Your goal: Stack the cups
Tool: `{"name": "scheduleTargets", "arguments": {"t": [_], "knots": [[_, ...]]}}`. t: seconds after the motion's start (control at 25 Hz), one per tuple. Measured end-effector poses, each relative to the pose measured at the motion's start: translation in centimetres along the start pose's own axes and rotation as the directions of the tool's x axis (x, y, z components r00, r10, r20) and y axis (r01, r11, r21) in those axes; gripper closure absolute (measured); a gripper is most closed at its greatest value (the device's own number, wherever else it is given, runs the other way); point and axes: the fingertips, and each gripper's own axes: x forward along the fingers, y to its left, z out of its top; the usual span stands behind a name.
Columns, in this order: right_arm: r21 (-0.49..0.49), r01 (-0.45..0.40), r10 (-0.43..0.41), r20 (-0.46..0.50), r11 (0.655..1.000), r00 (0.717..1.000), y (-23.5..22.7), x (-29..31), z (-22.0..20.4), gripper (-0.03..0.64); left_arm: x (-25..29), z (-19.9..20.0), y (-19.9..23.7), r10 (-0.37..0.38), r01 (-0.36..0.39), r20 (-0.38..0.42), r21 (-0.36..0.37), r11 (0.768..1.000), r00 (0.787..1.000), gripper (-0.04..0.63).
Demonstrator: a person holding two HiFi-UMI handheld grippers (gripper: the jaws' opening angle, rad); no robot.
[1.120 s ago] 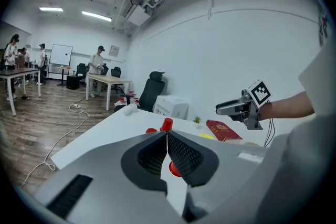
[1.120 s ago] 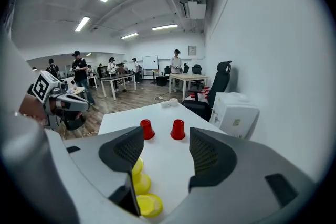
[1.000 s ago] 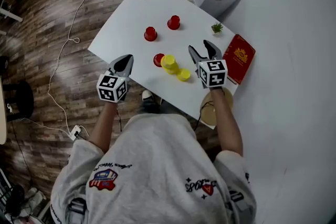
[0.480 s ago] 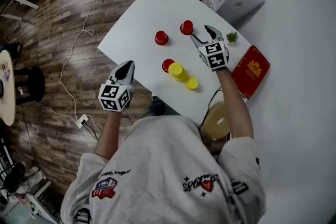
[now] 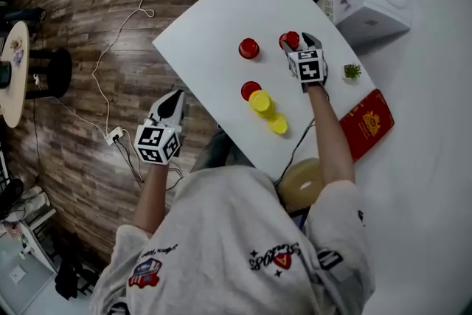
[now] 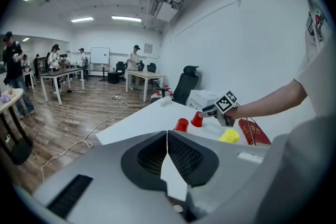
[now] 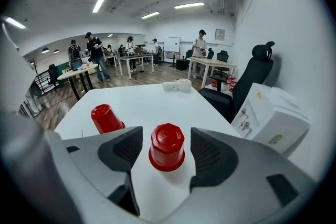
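The right gripper view looks straight along the right claw (image 7: 166, 132). Its jaws stand apart with a red cup (image 7: 167, 147) between them, and a strip of white table (image 7: 142, 105) shows on either side of the cup, so neither pad presses on it. From the head view the same cup is only a red patch half covered by the jaw tips, and the gap cannot be judged there.

The cup stands upside down. It is glossy, with an eight-sided base on top and a flared rim flat on the table. A second red cup (image 7: 106, 118), also upside down, stands to the left of the claw, just past its left jaw. A white box (image 7: 270, 115) sits off to the right.

Only the head view gives the rest of the set. A third red cup (image 5: 251, 90) sits back along the arm from the right claw, with a yellow cup (image 5: 259, 101) just beside it. Another yellow cup (image 5: 278, 125) stands nearer the person. A red booklet (image 5: 366, 123) and a small plant (image 5: 352, 71) lie to the right of the wrist.

The left claw (image 6: 167, 136) has its jaws pressed together on nothing. The head view places it off the table's edge, above the wooden floor (image 5: 96, 63). The cups are well ahead of it, to its right.
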Motion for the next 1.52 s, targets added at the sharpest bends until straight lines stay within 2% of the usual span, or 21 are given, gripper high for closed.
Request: {"name": "scheduleTargets", "arguments": {"t": [0.12, 0.2, 0.4, 0.68, 0.92, 1.12, 1.36, 1.52], "knots": [[0.026, 0.023, -0.022, -0.024, 0.999, 0.999, -0.6, 1.4, -1.1, 0.333, -1.4, -0.8, 0.8, 0.042, -0.042, -0.006, -0.019, 0.999, 0.999, 0.586], [0.035, 0.031, -0.03, -0.034, 0.999, 0.999, -0.7, 1.6, -1.4, 0.392, -2.4, -1.4, 1.3, 0.064, -0.064, -0.006, -0.031, 0.997, 0.998, 0.586], [0.046, 0.053, -0.053, -0.015, 0.998, 0.998, -1.0, 1.1, -1.2, 0.394, -3.4, -2.3, 1.8, 0.08, -0.081, -0.008, -0.044, 0.996, 0.997, 0.586], [0.045, 0.127, -0.129, 0.057, 0.991, 0.99, -0.7, -5.3, 0.7, 0.396, -3.3, -1.8, 0.0, -0.011, 0.012, 0.029, -0.007, 1.0, 1.0, 0.587], [0.042, 0.153, -0.157, 0.119, 0.987, 0.98, 2.6, -12.3, 1.5, 0.394, -5.0, -1.7, -1.8, -0.11, 0.108, 0.069, 0.027, 0.994, 0.992, 0.586], [0.007, 0.172, -0.172, 0.101, 0.985, 0.98, 6.2, -16.9, -0.5, 0.394, -7.6, -2.5, -3.0, -0.171, 0.166, 0.106, 0.05, 0.985, 0.98, 0.586], [0.075, 0.219, -0.225, 0.098, 0.973, 0.969, 10.2, -21.5, -3.4, 0.394, -11.3, -4.3, -3.3, -0.218, 0.211, 0.127, 0.068, 0.975, 0.968, 0.586], [0.075, 0.208, -0.214, 0.08, 0.975, 0.974, 13.3, -23.4, -5.7, 0.394, -13.0, -5.5, -3.6, -0.235, 0.227, 0.128, 0.073, 0.971, 0.964, 0.586]]}}
